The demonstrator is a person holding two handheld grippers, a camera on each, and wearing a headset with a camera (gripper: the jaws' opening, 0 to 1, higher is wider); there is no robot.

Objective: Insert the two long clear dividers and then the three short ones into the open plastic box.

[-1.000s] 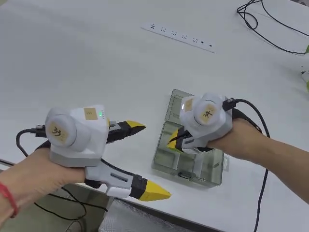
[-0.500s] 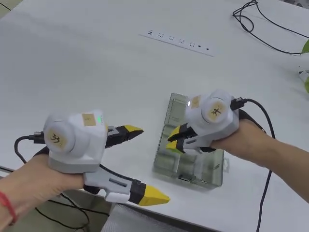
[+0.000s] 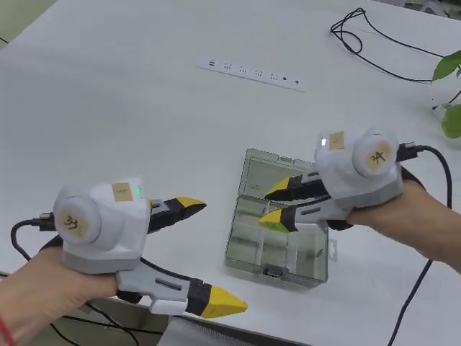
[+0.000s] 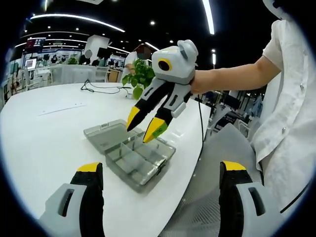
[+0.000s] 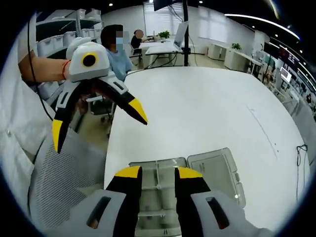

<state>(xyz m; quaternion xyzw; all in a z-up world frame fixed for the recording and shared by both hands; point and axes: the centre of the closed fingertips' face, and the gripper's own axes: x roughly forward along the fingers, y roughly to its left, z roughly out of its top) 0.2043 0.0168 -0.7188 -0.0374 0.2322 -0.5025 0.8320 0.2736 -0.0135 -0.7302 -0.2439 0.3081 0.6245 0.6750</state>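
Observation:
The clear plastic box (image 3: 238,249) lies open near the table's front edge, its lid (image 3: 268,167) flat behind it. Clear dividers (image 3: 272,241) stand inside and split it into several compartments. My right gripper (image 3: 274,203) hovers just above the box's right side, jaws a little apart with nothing visible between them. In the right gripper view its tips (image 5: 159,173) frame the box (image 5: 158,192) below. My left gripper (image 3: 209,254) is wide open and empty to the left of the box. The left gripper view shows the box (image 4: 143,173) ahead and the right gripper (image 4: 143,126) above it.
A white power strip (image 3: 252,72) lies at the back of the white table (image 3: 130,108). A black cable (image 3: 374,43) loops at the back right, beside green plant leaves (image 3: 450,72). The table's front edge runs just below the box. People sit at a far desk (image 5: 118,44).
My right gripper has risen off the box and shifted right, its jaws parting slightly. The left gripper stays wide open in about the same place. The head camera has shifted.

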